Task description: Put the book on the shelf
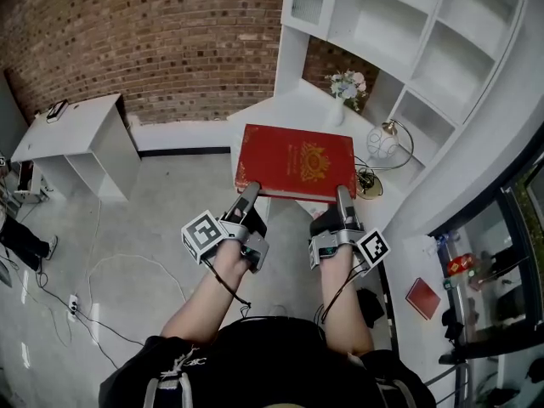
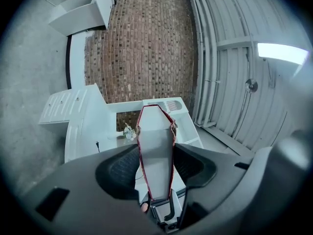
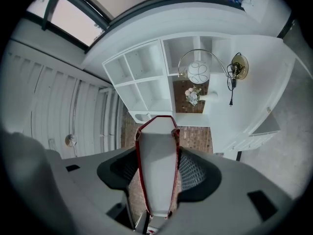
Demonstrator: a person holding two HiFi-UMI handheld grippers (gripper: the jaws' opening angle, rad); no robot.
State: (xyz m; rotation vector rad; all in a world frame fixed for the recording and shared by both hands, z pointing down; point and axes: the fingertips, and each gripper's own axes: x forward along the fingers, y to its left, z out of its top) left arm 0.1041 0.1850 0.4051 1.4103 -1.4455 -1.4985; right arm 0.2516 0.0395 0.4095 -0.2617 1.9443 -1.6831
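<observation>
Book [image 1: 293, 161] pinched at edge (left gripper [image 1: 249, 192]; right gripper [image 1: 343, 195])

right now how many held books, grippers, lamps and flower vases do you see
book, held: 1
grippers, left gripper and right gripper: 2
lamp: 1
flower vase: 1
total: 5

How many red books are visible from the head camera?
2. The left claw and right claw grip one large red book. A smaller red one, probably a book, lies on the white ledge at right. Others may be hidden.
</observation>
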